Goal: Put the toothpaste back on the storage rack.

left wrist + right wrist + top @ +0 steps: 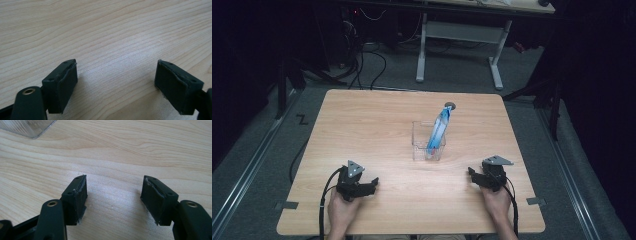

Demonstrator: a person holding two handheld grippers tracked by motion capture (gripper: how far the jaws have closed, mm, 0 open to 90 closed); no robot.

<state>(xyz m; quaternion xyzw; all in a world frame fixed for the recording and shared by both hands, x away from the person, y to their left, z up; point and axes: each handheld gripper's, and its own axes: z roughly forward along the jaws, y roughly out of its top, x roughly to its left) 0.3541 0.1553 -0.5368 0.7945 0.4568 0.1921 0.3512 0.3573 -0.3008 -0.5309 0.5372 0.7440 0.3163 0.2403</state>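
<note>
Fingers [62, 85] of the left gripper [362, 186] are spread wide over bare wood, nothing held. Right gripper [476, 176] jaws are likewise parted and empty, its fingers [76, 197] just above the table [377, 125].

Clear container [428, 141] is set near table centre, at about one o'clock from the left gripper and eleven o'clock from the right, well apart from both. A blue tube-like item [438, 131], possibly a toothpaste tube (detail too small to confirm), is leaned inside it, tip toward twelve o'clock.

Judged next: a reach to the container. Jaws should be kept wide, the approach made low and square, and the container steadied by one gripper so the thin wall is not tipped.
</note>
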